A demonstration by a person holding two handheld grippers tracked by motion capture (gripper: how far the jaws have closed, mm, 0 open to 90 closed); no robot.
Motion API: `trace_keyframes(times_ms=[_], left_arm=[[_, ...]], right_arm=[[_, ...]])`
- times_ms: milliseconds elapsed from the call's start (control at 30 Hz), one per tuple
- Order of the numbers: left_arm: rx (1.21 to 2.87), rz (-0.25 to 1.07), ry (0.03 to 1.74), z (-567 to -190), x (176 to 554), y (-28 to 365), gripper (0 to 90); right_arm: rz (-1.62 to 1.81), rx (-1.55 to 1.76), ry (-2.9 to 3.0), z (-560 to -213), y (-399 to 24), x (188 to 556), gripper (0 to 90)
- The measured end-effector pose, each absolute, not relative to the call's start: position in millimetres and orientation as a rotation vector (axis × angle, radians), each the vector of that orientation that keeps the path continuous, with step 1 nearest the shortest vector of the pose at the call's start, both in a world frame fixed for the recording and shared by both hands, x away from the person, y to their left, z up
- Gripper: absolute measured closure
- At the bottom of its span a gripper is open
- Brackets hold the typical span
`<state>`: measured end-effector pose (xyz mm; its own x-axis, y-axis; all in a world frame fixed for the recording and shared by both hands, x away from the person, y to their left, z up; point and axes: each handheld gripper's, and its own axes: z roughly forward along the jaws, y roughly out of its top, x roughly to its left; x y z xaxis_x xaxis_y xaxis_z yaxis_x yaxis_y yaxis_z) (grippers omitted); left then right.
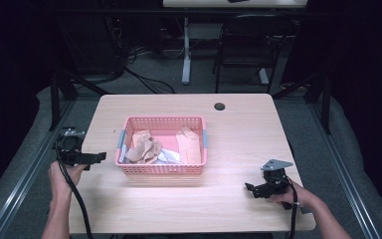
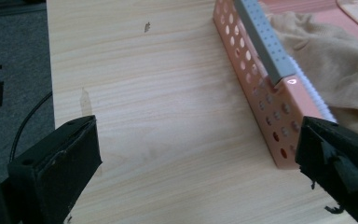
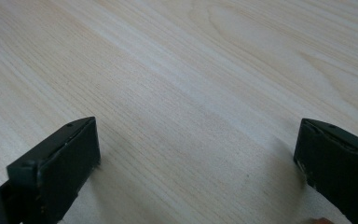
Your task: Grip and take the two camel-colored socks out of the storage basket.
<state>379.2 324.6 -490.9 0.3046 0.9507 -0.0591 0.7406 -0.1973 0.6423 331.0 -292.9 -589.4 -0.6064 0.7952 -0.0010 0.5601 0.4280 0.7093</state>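
Note:
A pink perforated basket (image 1: 163, 169) stands in the middle of the light wood table (image 1: 238, 134). Inside it lie tan and peach cloths (image 1: 144, 147) and something white. My left gripper (image 1: 99, 157) hovers at the table's left edge, just left of the basket, open and empty. In the left gripper view the basket wall (image 2: 256, 79) with its grey handle runs along the right, tan cloth (image 2: 326, 56) behind it, and my left gripper (image 2: 198, 158) frames bare wood. My right gripper (image 1: 251, 188) rests low at the front right, open; in its own view my right gripper (image 3: 198, 158) shows nothing between its jaws.
A round cable hole (image 1: 220, 106) sits near the table's far edge. Beyond the table stand a black chair (image 1: 251, 45) and a white table leg (image 1: 186, 50) on grey floor. Black frame rails (image 1: 59, 94) flank both sides.

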Motion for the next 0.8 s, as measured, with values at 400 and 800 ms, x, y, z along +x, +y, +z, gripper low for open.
trace_keyframes(times_ms=[400, 800], left_arm=[[2.066, 0.497, 1.378, -455.4, 385.7, 298.5, 0.0], [2.134, 0.431, 1.268, -444.4, 405.3, 256.8, 0.0]], right_arm=[[0.964, 1.160, 2.358, -588.7, -293.4, 331.1, 0.0], [0.966, 1.158, 2.358, -588.8, -293.5, 331.3, 0.0]])
